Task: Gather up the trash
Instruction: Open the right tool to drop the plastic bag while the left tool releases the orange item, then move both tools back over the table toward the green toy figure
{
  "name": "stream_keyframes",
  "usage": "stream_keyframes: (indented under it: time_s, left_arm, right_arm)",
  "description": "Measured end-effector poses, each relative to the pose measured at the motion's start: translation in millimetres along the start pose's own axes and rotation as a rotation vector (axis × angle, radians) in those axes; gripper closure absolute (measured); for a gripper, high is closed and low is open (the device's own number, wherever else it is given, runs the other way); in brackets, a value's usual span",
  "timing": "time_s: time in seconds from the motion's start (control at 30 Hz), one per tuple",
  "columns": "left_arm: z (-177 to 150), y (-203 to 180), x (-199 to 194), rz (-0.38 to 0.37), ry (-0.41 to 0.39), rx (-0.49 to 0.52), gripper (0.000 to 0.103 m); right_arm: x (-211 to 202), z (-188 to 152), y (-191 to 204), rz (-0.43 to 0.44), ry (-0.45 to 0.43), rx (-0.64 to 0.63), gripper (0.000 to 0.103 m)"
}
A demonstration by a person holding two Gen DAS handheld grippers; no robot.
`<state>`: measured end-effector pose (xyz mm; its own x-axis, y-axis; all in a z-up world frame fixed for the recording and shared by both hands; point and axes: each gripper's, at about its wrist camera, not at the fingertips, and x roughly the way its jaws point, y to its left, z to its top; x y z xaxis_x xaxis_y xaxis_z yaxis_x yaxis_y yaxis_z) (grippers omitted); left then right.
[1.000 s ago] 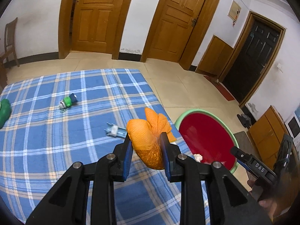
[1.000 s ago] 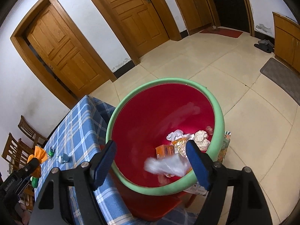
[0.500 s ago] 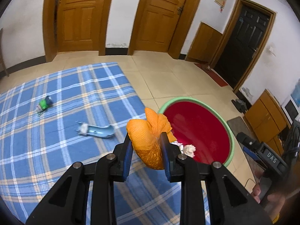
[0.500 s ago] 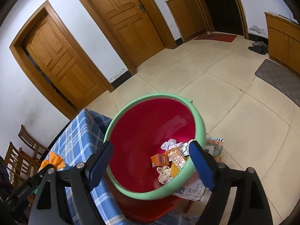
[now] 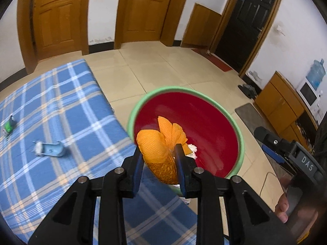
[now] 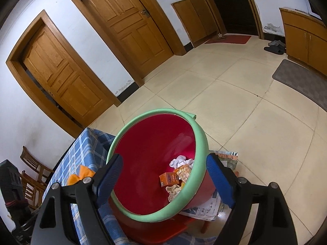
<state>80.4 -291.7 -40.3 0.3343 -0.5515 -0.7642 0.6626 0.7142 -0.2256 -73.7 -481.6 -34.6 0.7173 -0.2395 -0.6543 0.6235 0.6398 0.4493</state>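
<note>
Your left gripper (image 5: 158, 159) is pinching the orange mesh wad (image 5: 161, 147), held at the near rim of the red tub (image 5: 204, 120), which sits at 1 o'clock just off the table. It looks light, soft and springy, and may cling to the pads, so grip its bulky middle. Your right gripper (image 6: 165, 180) hangs spread and empty over the tub. On the checked tablecloth (image 5: 61, 106), a blue scrap (image 5: 50, 149) waits at 9 o'clock and a green one (image 5: 8, 124) farther left; nothing blocks the drop.
</note>
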Motion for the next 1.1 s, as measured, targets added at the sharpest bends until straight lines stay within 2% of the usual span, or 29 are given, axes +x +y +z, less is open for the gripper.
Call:
stream_keyframes:
  time_s: [0.13,0.2,0.47,0.73,1.1]
  left_arm:
    - [-0.1,-6.0,9.1,-0.006,0.024,0.011,0.069]
    - [-1.3,-8.0,11.2,-0.008,0.027,0.013,0.064]
    - [-0.4,-4.3,9.5,0.007,0.023,-0.004,0.064]
    - [1.7,17.5,-6.6,0.043,-0.012,-0.03,0.064]
    - [8.2,72.8,-32.3,0.152,-0.062,-0.084,0.064]
  right_arm:
    - [2.5,0.1,-2.7,0.001,0.007,0.008,0.017]
    - [3.4,0.1,-4.1,0.001,0.01,0.01,0.017]
    - [2.9,-0.6,-6.5,0.001,0.014,0.01,0.017]
    - [2.6,-2.7,1.0,0.004,0.02,-0.005,0.017]
    - [4.7,-9.7,15.5,-0.006,0.031,-0.026,0.014]
